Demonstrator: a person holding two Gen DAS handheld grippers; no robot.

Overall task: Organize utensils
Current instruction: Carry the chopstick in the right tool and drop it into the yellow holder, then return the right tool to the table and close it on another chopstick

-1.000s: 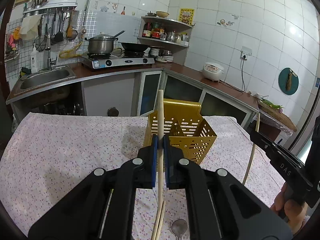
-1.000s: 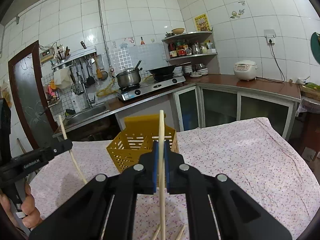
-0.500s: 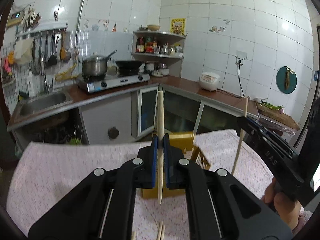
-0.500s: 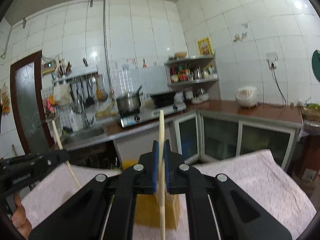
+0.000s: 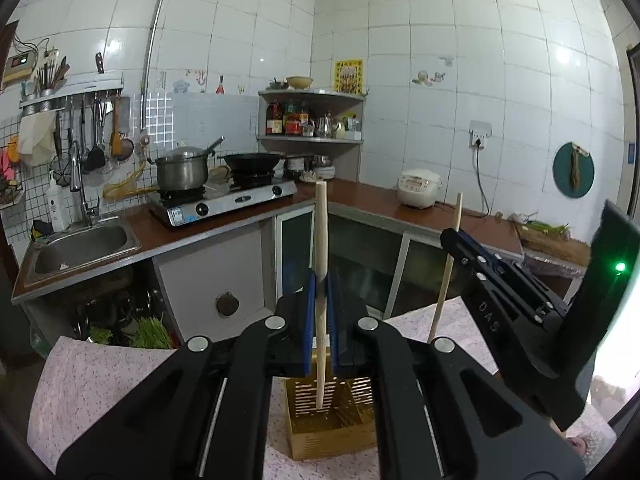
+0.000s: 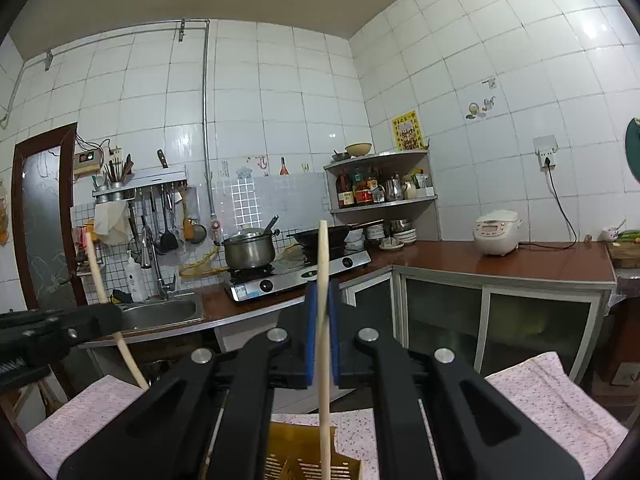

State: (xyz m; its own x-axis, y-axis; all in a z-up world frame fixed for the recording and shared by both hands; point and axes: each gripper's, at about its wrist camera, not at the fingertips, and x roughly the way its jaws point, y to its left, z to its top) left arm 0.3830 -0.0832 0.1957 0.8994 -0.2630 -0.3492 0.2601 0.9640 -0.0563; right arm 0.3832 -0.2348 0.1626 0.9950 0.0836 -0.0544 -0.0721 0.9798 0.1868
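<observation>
My left gripper is shut on a pale wooden chopstick that stands upright, its lower tip hanging over the yellow slotted utensil basket on the floral tablecloth. My right gripper is shut on a second upright chopstick, and the basket shows below it at the bottom edge. In the left wrist view the right gripper with its chopstick is at the right. In the right wrist view the left gripper with its chopstick is at the left.
The table wears a pink floral cloth. Behind it runs an L-shaped kitchen counter with a sink, a two-burner stove carrying a pot and a wok, and a rice cooker. A corner shelf holds bottles.
Both grippers have risen with their chopsticks and tilted up. The basket has dropped to the bottom of both views, and the chopsticks and spoon lying on the cloth have gone out of view.
</observation>
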